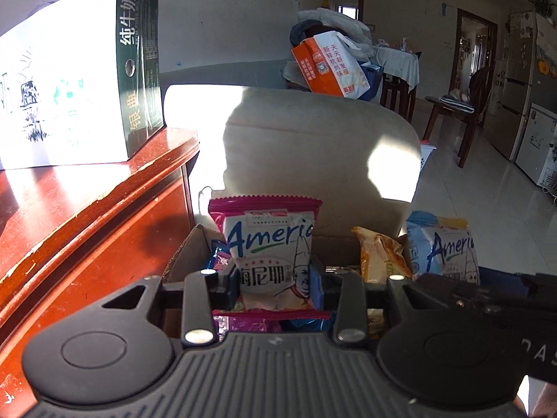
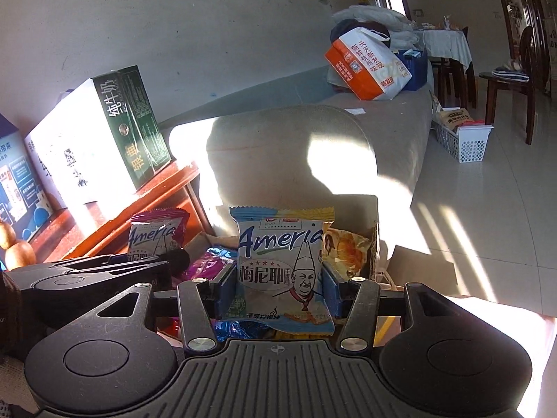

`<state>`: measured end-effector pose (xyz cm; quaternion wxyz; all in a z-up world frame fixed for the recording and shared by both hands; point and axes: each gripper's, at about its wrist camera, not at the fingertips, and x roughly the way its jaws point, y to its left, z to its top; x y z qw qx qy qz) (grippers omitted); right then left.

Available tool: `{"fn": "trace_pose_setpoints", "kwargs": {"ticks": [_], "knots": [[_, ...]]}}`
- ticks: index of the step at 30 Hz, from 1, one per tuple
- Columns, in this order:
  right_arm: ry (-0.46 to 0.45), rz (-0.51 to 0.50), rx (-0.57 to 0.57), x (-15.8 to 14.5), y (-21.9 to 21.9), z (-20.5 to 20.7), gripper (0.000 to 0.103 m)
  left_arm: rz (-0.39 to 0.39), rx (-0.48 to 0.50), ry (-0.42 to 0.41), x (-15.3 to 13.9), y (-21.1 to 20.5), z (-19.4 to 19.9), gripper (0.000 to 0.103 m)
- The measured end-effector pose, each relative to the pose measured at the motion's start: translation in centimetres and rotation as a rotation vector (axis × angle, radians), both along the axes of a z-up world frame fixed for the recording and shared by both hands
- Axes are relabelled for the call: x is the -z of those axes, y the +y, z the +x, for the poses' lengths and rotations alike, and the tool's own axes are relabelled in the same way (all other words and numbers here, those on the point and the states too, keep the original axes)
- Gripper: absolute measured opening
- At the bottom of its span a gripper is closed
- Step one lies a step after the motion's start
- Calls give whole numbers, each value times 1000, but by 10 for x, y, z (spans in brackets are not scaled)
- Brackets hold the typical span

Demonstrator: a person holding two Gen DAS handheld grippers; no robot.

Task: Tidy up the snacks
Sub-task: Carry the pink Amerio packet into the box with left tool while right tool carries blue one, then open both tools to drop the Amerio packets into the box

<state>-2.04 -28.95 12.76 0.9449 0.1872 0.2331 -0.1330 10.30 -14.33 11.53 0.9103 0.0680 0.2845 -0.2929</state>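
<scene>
Left wrist view: the left gripper [image 1: 275, 287] has its jaws clamped on a pink snack packet [image 1: 269, 247], blue pads pressing its two side edges. The packet stands upright between the jaws, top seal up, over an open cardboard box [image 1: 184, 254]. The packet's lower edge is cut off by the gripper body, and the last letters of its brand word run out of sight at the right. Inside the box only scraps show: a pink-blue wrapper [image 1: 221, 261] at left, an orange packet [image 1: 381, 256] w/ a pastry picture at right; the rest is hidden by the gripper. At far right the right gripper [image 1: 449, 280] comes in dark and side-on, holding a blue snack packet [image 1: 442, 244]; its pads can't be made out here. The milk carton [image 1: 69, 80] on the red tabletop [image 1: 87, 209] is washed out by sun, print mostly unreadable.

Right wrist view: the right gripper [image 2: 278, 291] has its jaws clamped on the blue snack packet [image 2: 282, 264], which is upright, centred between the pads, its bottom corner curling over the gripper body. Behind it is the cardboard box [image 2: 374, 244], approx. against the sofa arm [image 2: 278, 160]; the box floor is hidden by packets. At left the left gripper [image 2: 153, 259] shows as a dark shape w/ the pink snack packet [image 2: 156, 233] sticking up, probably above the box's left side, though the overlap makes that hard to judge. The orange packet [image 2: 344, 250] is just beside the blue one, on its right.
</scene>
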Motion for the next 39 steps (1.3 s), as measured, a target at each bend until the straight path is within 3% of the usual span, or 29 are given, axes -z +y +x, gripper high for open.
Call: {"fn": "trace_pose_setpoints", "kwargs": {"ticks": [7, 9, 10, 12, 13, 14, 21, 28, 39], "knots": [[9, 32, 30, 14, -15, 21, 52, -30, -6, 66, 15, -18, 24, 37], [9, 52, 29, 19, -20, 26, 53, -15, -24, 64, 20, -22, 24, 54], [6, 58, 38, 21, -22, 27, 59, 1, -45, 56, 22, -22, 23, 61], [21, 48, 65, 23, -25, 27, 69, 35, -79, 43, 21, -22, 22, 86], [33, 42, 78, 24, -26, 26, 78, 37, -79, 36, 20, -21, 22, 87], [44, 40, 96, 24, -28, 25, 83, 32, -73, 28, 17, -19, 19, 88], [21, 57, 86, 14, -25, 13, 85, 95, -91, 26, 6, -10, 4, 95], [53, 41, 83, 11, -16, 7, 89, 156, -128, 44, 6, 4, -10, 96], [224, 8, 118, 19, -12, 18, 97, 226, -144, 112, 14, 3, -6, 100]]}}
